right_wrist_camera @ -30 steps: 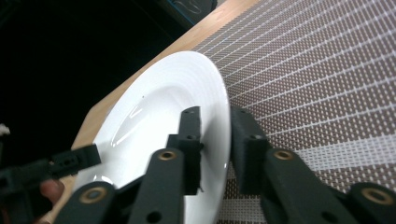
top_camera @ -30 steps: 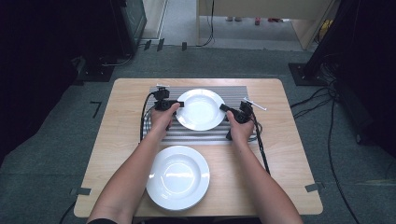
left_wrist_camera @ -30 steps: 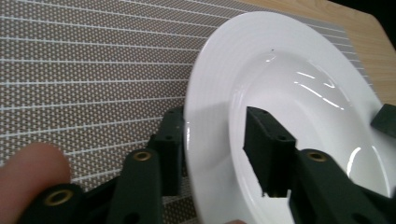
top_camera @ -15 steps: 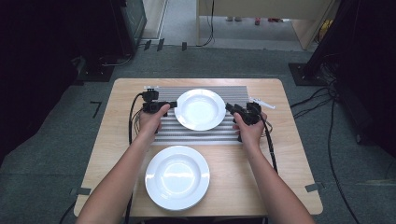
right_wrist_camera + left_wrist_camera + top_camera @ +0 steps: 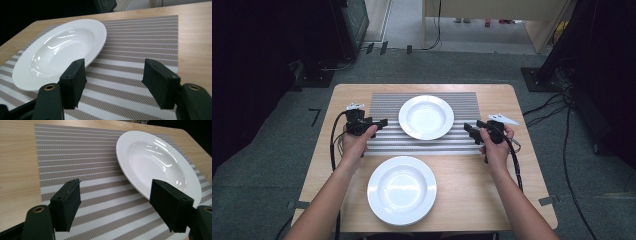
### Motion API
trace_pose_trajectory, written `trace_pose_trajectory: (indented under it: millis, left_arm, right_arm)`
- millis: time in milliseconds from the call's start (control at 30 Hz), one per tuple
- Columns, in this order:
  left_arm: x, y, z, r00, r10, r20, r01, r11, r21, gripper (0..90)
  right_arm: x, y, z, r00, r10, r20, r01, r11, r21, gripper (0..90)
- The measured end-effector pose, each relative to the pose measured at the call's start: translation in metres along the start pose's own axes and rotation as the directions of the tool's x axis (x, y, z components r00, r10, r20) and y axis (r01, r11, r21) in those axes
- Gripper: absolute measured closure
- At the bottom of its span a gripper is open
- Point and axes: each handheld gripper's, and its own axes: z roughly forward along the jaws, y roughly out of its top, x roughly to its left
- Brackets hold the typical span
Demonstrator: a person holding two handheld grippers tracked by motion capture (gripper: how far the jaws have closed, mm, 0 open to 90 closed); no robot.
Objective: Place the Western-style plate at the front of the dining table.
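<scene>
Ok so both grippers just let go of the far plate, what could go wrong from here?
1. The left gripper and right gripper, jaws just opened and empty, sit close beside the plate on the mat; a careless sweep could knock its rim.
2. The near plate lies between the forearms, so pulling back low might clip it.
3. The striped mat could shift if a jaw drags on it, perhaps carrying that plate along.

left gripper [image 5: 382, 122] jaws wide, just been opening, nothing between em | right gripper [image 5: 468, 129] same deal, gaping and empty | both forearms stretched forward, grippers pointing inward at each other
</scene>
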Motion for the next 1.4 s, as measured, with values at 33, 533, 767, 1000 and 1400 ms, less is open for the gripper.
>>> trace_pose_trajectory:
  millis: [33, 533, 767, 1000, 1400]
  left_arm:
    - [0.000, -0.002, -0.004, 1.0000, 0.009, -0.004, -0.009, 1.0000, -0.002, 23.9]
    - [-0.003, -0.043, -0.042, 0.9957, 0.060, -0.071, -0.061, 0.9981, -0.014, 15.4]
    - [-0.002, -0.067, -0.055, 0.9898, 0.063, -0.128, -0.064, 0.9980, 0.001, 15.4]
    - [0.007, -0.089, -0.069, 0.9853, 0.015, -0.170, -0.016, 0.9999, -0.003, 15.3]
    - [0.015, -0.131, -0.090, 0.9585, 0.012, -0.285, 0.000, 0.9990, 0.044, 15.3]
  right_arm:
    - [-0.002, -0.002, -0.003, 1.0000, 0.000, 0.002, 0.000, 1.000, 0.004, 35.3]
    - [-0.024, -0.030, -0.056, 0.9993, -0.033, 0.018, 0.033, 0.999, 0.040, 30.9]
    - [-0.031, -0.049, -0.078, 0.9957, -0.070, 0.061, 0.065, 0.995, 0.081, 27.9]
    - [-0.038, -0.063, -0.098, 0.9947, -0.067, 0.078, 0.059, 0.993, 0.106, 26.6]
    - [-0.042, -0.084, -0.126, 0.9907, -0.078, 0.111, 0.061, 0.987, 0.147, 25.7]
